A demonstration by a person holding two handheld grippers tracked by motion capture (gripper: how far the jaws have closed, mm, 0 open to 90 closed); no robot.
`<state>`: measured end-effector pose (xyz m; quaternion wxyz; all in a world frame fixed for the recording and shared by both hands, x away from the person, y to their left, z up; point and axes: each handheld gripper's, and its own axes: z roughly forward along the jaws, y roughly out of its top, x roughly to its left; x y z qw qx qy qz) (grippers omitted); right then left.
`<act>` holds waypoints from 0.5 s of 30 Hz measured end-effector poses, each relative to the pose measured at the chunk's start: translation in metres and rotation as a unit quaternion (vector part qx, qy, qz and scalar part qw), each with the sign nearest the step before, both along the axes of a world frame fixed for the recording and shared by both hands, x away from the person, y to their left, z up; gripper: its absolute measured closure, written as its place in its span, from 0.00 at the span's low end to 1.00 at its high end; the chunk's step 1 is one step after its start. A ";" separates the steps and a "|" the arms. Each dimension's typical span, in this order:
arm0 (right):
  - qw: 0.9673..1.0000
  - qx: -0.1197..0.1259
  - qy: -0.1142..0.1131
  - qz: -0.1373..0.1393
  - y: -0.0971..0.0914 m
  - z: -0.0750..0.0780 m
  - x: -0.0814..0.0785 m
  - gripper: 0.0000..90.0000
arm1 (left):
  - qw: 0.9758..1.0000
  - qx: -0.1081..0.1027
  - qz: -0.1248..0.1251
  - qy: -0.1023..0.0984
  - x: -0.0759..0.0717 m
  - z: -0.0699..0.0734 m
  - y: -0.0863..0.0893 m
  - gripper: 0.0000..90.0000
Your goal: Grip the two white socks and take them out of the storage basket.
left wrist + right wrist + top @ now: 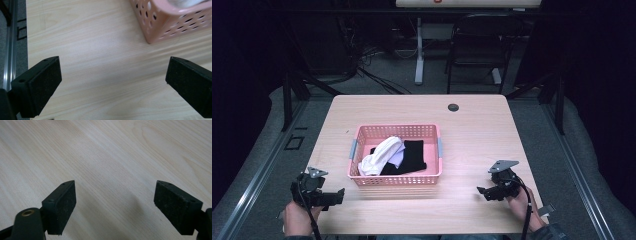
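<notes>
A light wood-grain table (472,135) is seen on grey carpet, with a small dark round grommet (453,107) set into its far edge. A pink perforated basket (397,178) is placed directly on it, roughly centre-left, clothes piled inside.

Matt wood-grain table (472,135), perforated plastic basket (397,179), soft cloth (382,155) inside.

The basket (395,156) stands in the middle of the table (472,135), with clothes (393,156) inside. The left gripper (339,196) is left of it, the right gripper (482,193) right, both nearer the person.
</notes>
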<state>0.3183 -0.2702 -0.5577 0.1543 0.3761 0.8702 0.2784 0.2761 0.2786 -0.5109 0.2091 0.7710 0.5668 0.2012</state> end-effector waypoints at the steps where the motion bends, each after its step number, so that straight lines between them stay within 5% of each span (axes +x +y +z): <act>1: 1.000 0.000 0.000 0.000 0.000 0.000 0.000 0.19 | 1.000 -0.004 -0.006 0.004 0.002 0.005 0.000 0.00; 15: 1.000 -0.006 -0.001 -0.002 0.000 0.001 0.000 0.19 | 0.999 0.008 -0.048 0.008 0.036 0.061 -0.012 0.01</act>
